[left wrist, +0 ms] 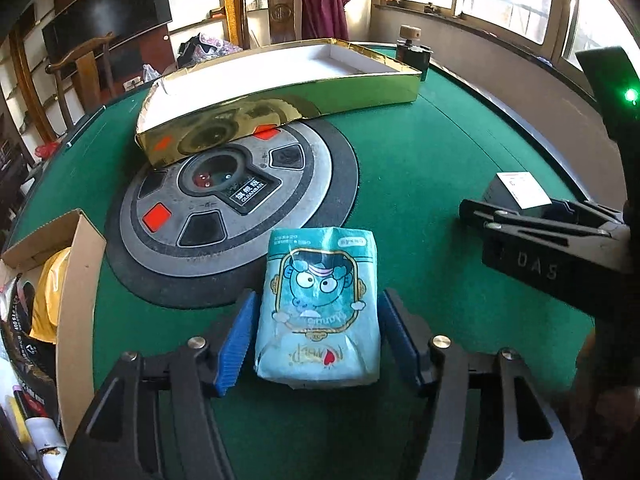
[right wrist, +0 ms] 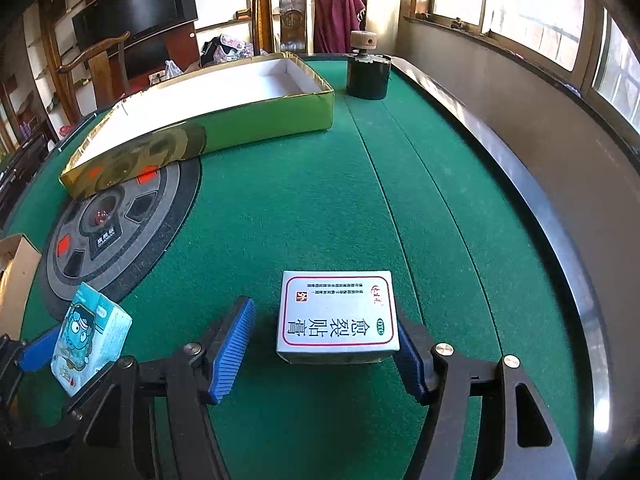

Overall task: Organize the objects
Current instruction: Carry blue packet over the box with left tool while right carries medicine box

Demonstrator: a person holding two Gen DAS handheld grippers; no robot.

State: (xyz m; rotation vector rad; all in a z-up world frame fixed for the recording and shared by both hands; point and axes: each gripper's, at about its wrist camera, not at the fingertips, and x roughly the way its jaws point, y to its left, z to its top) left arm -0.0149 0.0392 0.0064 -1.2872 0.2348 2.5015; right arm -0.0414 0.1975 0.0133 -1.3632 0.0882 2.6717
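The teal tissue pack (left wrist: 318, 308), cartoon face up, lies on the green felt table (left wrist: 420, 184) right between the left gripper (left wrist: 316, 344)'s blue pads (left wrist: 236, 340). From the left wrist view a thin strip of felt shows on either side of the pack, so the pads flank it closely but do not look to be pressing: the jaws stand apart around it, nothing gripped.

Over to the right gripper (right wrist: 326, 350): a white medicine box (right wrist: 338, 316) with a red-bordered label lies flat on the felt between its fingers. The right-hand pad (right wrist: 408, 356) sits just at the box's edge, whether touching I cannot tell; the left-hand pad (right wrist: 232, 344) stands clearly off, green felt showing between. Jaws open, box not clamped.

Ahead of the left gripper, just past the pack, is the round grey centre console (left wrist: 228, 200) of the table with its red and black buttons. Beyond that, a long gold box (left wrist: 280, 92) with a white inside lies open, its near edge over the console's rim. Far ahead of the right gripper, past the gold box's end, stands a dark cylinder with a wooden knob (right wrist: 366, 68).

Off to the left gripper's left, an open cardboard carton (left wrist: 76, 280) holds yellow and dark packets. Wooden chairs (left wrist: 280, 4), one draped in maroon cloth, stand behind the table.
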